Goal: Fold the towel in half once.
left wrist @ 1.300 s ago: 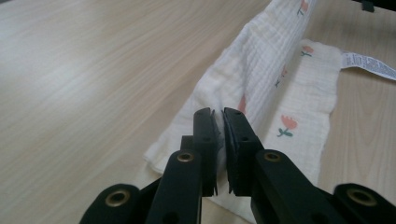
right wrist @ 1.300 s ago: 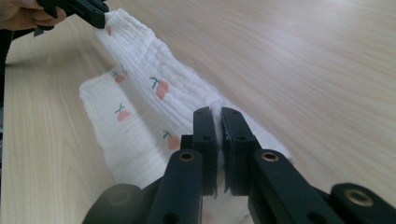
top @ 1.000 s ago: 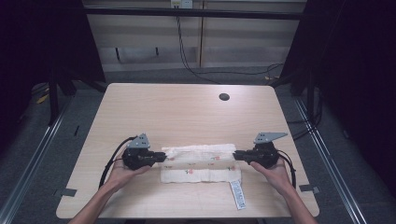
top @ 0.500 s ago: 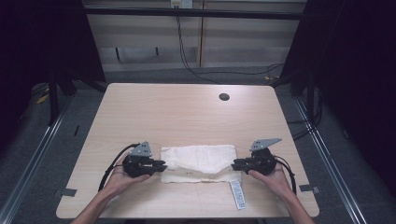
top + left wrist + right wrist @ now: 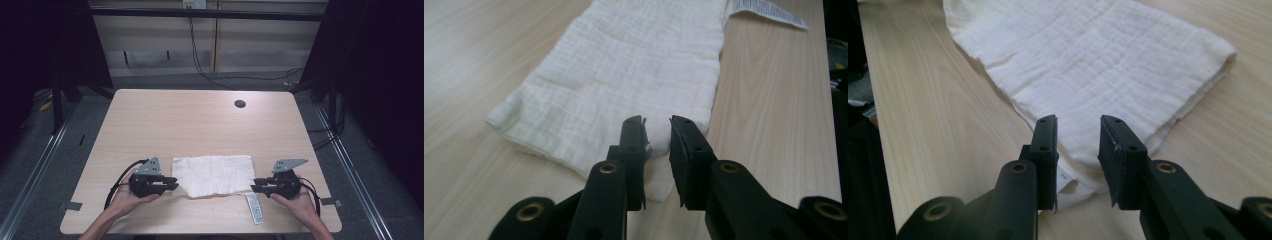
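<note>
With both sets of fingers just opened, the folded cloth between them was best released cleanly onto the tabletop.

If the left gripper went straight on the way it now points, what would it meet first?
Probably the folded white cloth: the left gripper has its open jaws at the cloth's near corner, pointing along its length.

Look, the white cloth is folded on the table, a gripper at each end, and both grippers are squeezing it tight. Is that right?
Not quite. The folded white cloth does lie on the table with a gripper at each end, but neither squeezes it. The left gripper and right gripper have just been opening; each gripper view shows a gap between the jaws with cloth lying loose there.
</note>
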